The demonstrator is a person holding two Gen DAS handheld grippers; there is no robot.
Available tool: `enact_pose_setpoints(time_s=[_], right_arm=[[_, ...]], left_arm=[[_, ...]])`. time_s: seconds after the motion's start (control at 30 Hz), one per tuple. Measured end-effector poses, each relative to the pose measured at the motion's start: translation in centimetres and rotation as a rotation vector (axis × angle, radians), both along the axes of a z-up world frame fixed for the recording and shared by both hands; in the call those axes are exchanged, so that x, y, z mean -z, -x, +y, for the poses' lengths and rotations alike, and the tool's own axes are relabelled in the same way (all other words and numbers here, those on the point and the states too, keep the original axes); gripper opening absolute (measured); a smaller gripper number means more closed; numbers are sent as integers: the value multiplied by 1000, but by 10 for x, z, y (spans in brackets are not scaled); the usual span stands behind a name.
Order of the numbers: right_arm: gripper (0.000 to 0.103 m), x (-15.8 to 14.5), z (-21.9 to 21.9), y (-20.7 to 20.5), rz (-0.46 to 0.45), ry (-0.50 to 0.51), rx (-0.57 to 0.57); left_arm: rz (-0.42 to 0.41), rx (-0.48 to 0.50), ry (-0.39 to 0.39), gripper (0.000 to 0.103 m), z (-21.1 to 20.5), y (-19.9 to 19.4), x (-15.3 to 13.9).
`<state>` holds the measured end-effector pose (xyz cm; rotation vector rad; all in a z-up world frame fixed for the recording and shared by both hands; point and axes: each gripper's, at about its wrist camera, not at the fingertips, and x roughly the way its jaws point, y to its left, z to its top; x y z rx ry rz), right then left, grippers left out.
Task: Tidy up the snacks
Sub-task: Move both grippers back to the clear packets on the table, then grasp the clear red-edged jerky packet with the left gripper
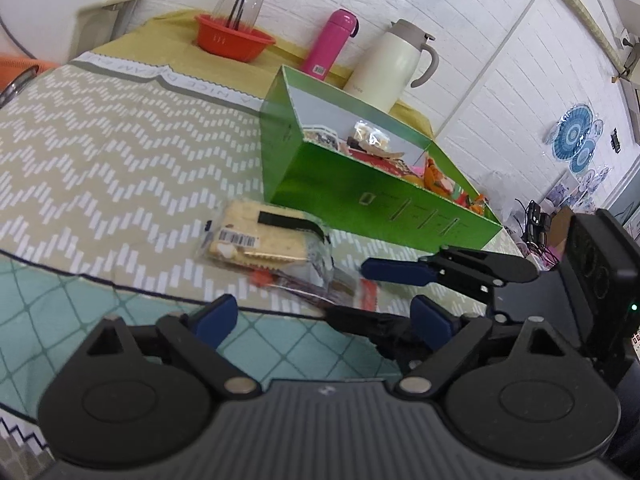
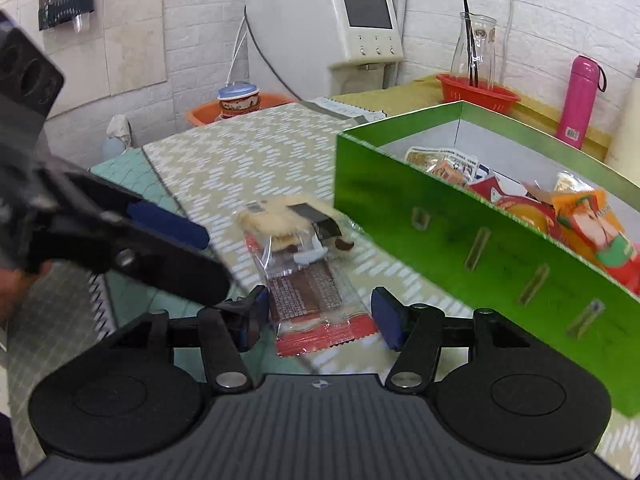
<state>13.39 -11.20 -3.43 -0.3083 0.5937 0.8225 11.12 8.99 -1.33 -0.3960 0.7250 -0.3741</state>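
A green box (image 1: 372,196) (image 2: 460,236) with several snack packets inside stands on the patterned table cloth. In front of it lie a clear-wrapped cracker packet (image 1: 260,240) (image 2: 288,220) and a red-edged brown snack packet (image 2: 316,304) (image 1: 320,284), partly under the crackers. My right gripper (image 2: 320,320) is open, its blue pads either side of the brown packet's near end. My left gripper (image 1: 324,320) is open and empty, low over the table's near edge, just short of the packets. The right gripper also shows in the left wrist view (image 1: 404,276), and the left gripper in the right wrist view (image 2: 168,224).
Behind the box stand a pink flask (image 1: 330,42) (image 2: 580,100), a cream thermos jug (image 1: 394,64), and a red bowl (image 1: 234,38) (image 2: 478,94) holding a glass carafe. A white dispenser (image 2: 332,32) stands at the back. An orange basin (image 2: 240,106) sits off the table.
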Motion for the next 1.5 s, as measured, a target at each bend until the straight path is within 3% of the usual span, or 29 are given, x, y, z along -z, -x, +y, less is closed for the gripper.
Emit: enact_pose_setpoints(time_s=[0.13, 0.2, 0.27, 0.37, 0.5, 0.53, 0.57, 0.67, 0.73, 0.83, 0.9, 0.93, 0.97, 1.03, 1.17, 1.3, 1.33, 1.37, 1.5], right_arm=[[94, 3, -2, 35, 2, 1, -10], [94, 3, -4, 50, 0, 1, -10], [94, 4, -7, 61, -3, 0, -7], [99, 5, -14, 71, -11, -6, 7], [103, 7, -18, 72, -21, 5, 39], [103, 7, -18, 69, -8, -2, 44], [103, 7, -19, 67, 6, -12, 49], [103, 7, -14, 67, 0, -8, 53], [103, 8, -10, 68, -10, -15, 53], [103, 8, -7, 68, -16, -21, 58], [97, 6, -10, 69, -9, -12, 52], [97, 4, -13, 71, -3, -7, 46], [103, 3, -17, 73, -8, 0, 41], [103, 2, -28, 80, -24, 26, 49], [103, 3, -52, 86, 26, 19, 97], [103, 6, -47, 90, 1, 4, 96], [92, 6, -43, 90, -9, 3, 82], [90, 6, -39, 91, -24, 11, 79], [88, 9, -36, 87, -42, -8, 70]], left_arm=[[-8, 28, -32, 92, -5, 8, 1], [-7, 71, -42, 83, -11, 13, 0], [-11, 113, -65, 69, -18, 19, 0], [-30, 140, -128, 69, -27, 26, 1], [-23, 142, -133, 68, -29, 23, 1], [-25, 151, -138, 62, -31, 21, 2], [-32, 168, -149, 42, -35, 21, 2], [-28, 208, -129, 25, -42, 18, 3], [-12, 231, -86, 21, -46, 16, 5], [-31, 222, -139, 21, -57, 19, 3], [-35, 217, -137, 22, -57, 20, 4], [-32, 221, -128, 31, -55, 20, 4], [-26, 226, -113, 54, -52, 20, 5], [-3, 237, -60, 72, -47, 20, 5], [-4, 263, -71, 73, -49, 22, 4], [-5, 279, -91, 74, -56, 20, 4], [-7, 281, -103, 74, -58, 20, 3], [-10, 282, -117, 73, -59, 19, 3], [-8, 280, -134, 74, -57, 17, 3]])
